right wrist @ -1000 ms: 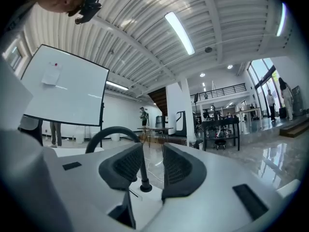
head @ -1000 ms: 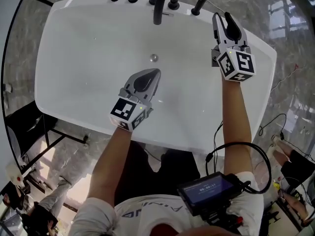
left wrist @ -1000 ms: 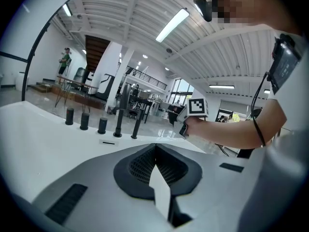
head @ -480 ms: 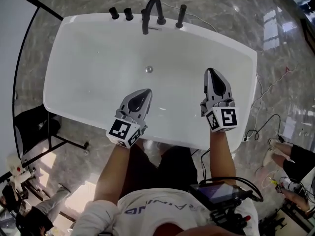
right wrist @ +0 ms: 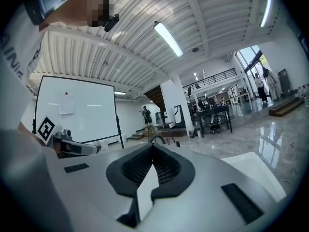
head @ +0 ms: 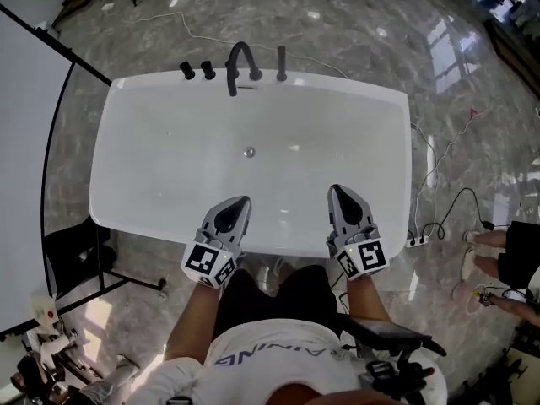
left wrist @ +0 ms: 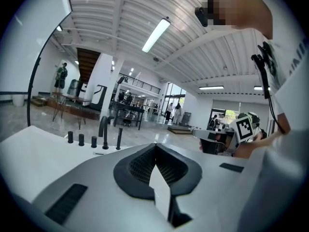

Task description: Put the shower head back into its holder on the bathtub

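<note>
Both clenched empty, left gripper [head: 242, 201] and right gripper [head: 335, 191]; black shower head [head: 281, 62], probably seated on bathtub [head: 354, 91] rim, looks stiff, slick: grasp mid-handle.

Glossy grey marble floor [head: 354, 24], black-framed white board panel [head: 25, 142] at left, loose cables [head: 460, 191] trailing at right, ribbed white ceiling [right wrist: 145, 28], long strip light [right wrist: 169, 38], white pillar [left wrist: 104, 76], dark staircase [left wrist: 88, 62], black tables [left wrist: 128, 112], bright glazed entrance [left wrist: 172, 98].
</note>
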Available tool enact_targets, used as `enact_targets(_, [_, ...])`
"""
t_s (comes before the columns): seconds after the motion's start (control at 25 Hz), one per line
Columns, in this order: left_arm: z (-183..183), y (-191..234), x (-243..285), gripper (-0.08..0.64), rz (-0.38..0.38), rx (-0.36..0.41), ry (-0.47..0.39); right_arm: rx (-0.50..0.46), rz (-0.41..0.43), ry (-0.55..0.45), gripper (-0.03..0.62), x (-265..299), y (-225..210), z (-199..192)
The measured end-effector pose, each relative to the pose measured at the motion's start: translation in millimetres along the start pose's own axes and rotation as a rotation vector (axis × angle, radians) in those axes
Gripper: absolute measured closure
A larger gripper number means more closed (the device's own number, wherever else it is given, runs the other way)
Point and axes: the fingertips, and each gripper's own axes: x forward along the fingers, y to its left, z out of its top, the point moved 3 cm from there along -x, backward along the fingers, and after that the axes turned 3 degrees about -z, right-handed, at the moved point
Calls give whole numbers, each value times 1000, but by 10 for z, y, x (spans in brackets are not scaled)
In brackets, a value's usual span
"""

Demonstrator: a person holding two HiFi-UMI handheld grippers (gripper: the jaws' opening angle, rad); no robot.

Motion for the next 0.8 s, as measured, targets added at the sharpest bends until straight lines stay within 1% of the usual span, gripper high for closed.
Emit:
enact_targets(0.08, [62, -125, -142, 543, -14, 79, 17, 3, -18, 7, 580, -232, 155, 19])
enact_targets(0.16, [136, -199, -305, 543, -37, 124, 13, 1, -46, 14, 580, -412, 323, 65])
enact_targets(0.28, [262, -216, -578, 543, -68, 135, -28, -27, -91, -2, 580, -594, 581, 234])
enact_targets(0.44, [453, -191, -1119, 543, -58, 144, -76, -56, -125, -38, 580, -782, 1036, 464])
enact_targets(0.64, [684, -275, -1689, 543, -80, 150, -122, -98, -131, -46, 580, -915, 1583, 666])
enact_targets(0.8, [737, -375, -2056, 543, -119, 145, -139, -140, -123, -70, 580, -1054, 1990, 822])
